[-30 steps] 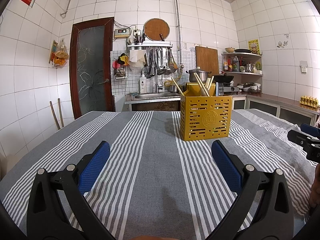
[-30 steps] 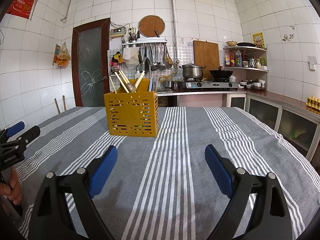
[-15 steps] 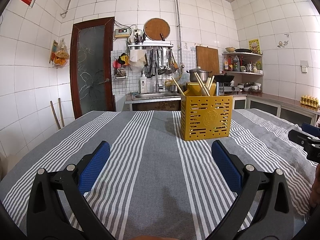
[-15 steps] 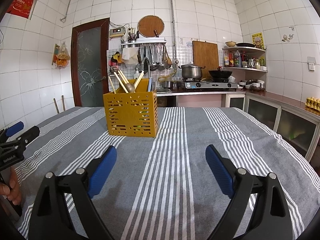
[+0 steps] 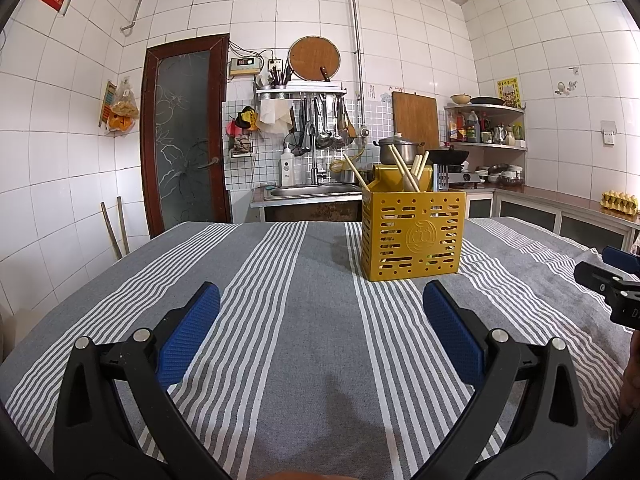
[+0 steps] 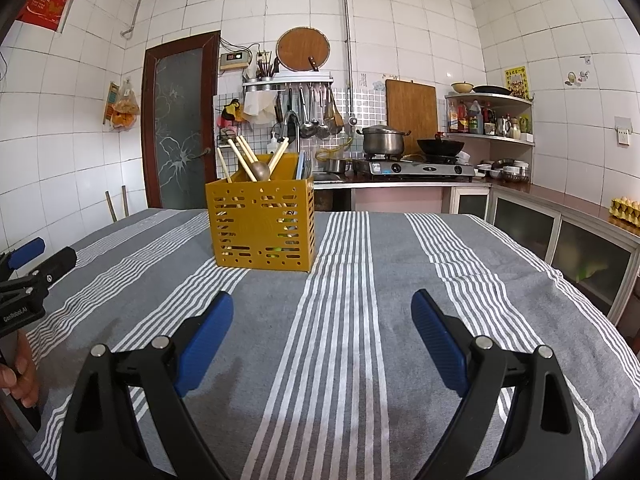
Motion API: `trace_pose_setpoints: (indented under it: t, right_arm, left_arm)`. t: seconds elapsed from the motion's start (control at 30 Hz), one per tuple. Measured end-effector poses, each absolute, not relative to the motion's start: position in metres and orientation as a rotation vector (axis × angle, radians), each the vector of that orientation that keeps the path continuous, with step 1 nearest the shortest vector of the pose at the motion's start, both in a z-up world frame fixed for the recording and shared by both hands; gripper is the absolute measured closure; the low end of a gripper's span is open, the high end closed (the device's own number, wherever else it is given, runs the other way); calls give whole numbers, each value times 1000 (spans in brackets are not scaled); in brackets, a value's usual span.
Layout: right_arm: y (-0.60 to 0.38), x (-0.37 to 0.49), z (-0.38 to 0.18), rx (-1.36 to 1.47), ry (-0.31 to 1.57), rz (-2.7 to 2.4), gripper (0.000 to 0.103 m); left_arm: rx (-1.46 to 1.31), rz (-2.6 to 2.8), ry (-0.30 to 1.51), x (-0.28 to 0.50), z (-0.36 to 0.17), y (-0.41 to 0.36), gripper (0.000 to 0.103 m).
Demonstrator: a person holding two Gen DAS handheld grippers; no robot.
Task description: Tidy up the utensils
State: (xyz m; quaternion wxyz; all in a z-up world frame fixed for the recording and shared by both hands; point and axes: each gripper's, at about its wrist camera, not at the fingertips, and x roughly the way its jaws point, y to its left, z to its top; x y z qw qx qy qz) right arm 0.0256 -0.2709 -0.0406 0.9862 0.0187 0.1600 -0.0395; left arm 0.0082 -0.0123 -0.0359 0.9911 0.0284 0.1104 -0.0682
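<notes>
Hovering low over striped tabletop (image 5: 312,360): left gripper (image 5: 320,312) and right gripper (image 6: 322,320), both spread wide, empty. Yellow utensil caddy (image 6: 262,226) upright farther back, holding chopsticks (image 6: 240,156).

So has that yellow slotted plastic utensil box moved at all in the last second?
No. The yellow slotted plastic utensil box sits on the same white stripes of the grey tablecloth.

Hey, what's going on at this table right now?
A person holds a blue-padded claw in each hand above a grey striped tablecloth. The left claw and right claw are both open and empty. Ahead stands a yellow perforated plastic utensil holder with wooden chopsticks and a ladle inside. Neither claw touches it.
</notes>
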Motion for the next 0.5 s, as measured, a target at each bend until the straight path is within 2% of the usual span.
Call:
trace_pose_setpoints:
  t: [0.5]
  right_arm:
    - [-270, 25, -39, 36, 320, -79, 14]
  left_arm:
    - [58, -132, 220, 8, -36, -13, 5]
